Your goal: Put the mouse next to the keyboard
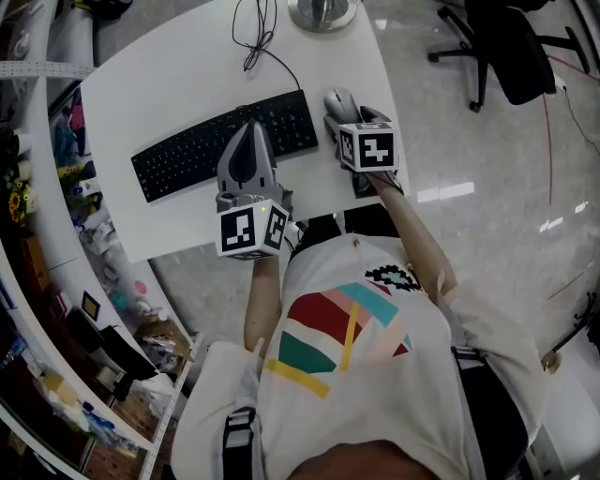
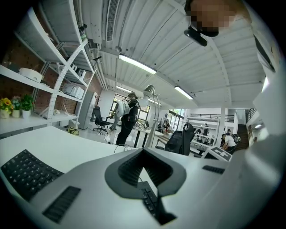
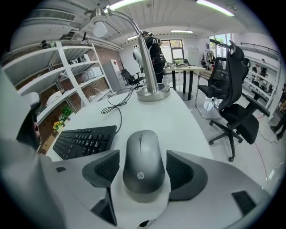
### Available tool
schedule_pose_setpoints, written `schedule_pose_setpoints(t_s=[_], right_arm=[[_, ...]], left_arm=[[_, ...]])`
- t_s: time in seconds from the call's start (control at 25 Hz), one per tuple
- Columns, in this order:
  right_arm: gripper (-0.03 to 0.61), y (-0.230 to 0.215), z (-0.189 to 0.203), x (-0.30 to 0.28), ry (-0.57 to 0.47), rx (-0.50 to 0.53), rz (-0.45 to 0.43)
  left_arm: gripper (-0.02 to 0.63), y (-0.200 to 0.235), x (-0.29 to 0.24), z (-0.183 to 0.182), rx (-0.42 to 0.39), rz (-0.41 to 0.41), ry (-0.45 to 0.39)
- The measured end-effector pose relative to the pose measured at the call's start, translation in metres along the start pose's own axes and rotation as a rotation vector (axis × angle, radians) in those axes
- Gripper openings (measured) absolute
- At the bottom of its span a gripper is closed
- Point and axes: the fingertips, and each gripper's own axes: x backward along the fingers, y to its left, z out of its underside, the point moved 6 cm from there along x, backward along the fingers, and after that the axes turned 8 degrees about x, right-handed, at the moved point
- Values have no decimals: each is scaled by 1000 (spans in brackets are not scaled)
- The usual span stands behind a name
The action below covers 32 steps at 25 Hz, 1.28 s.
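Observation:
A grey mouse (image 3: 143, 163) lies flat on the white table (image 1: 169, 75), just right of the black keyboard (image 1: 225, 141). My right gripper (image 3: 143, 166) is open, one pad on each side of the mouse with a thin gap to each. In the head view the mouse (image 1: 339, 99) pokes out beyond the right gripper (image 1: 349, 116). My left gripper (image 1: 251, 133) hovers over the keyboard's near edge, its jaws meeting at the tips with nothing held. Through the left gripper (image 2: 143, 152) a strip of keyboard keys (image 2: 149, 201) shows.
A lamp base (image 1: 322, 11) stands at the table's far edge, and a black cable (image 1: 258, 37) runs from the keyboard towards it. A black office chair (image 1: 511, 47) sits on the floor to the right. Cluttered shelves (image 1: 56, 187) line the left side.

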Motion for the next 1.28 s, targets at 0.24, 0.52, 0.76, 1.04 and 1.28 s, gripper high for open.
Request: schedule_pose_setpoints(t_s=[0.24,0.52,0.76,1.04,1.28], right_arm=[[313,-2,-45,41,-175,-11,-60],[313,0,-116,122,-488,-55,-295],[264,5,-146,176,-635,41,-275],[12,49,-153,209,-740,274,-259],[12,57,-149,203,-693,325,-242]], left_arm=[[44,-7,3,-12,-11,11,-41],[44,-7,8,-41,-24,-9,-118],[44,-14,15,-76,-48,-19,-205],[44,-29,37,-111,-89,-16,-332],[44,-32,50,-123,-97,-19,-382]])
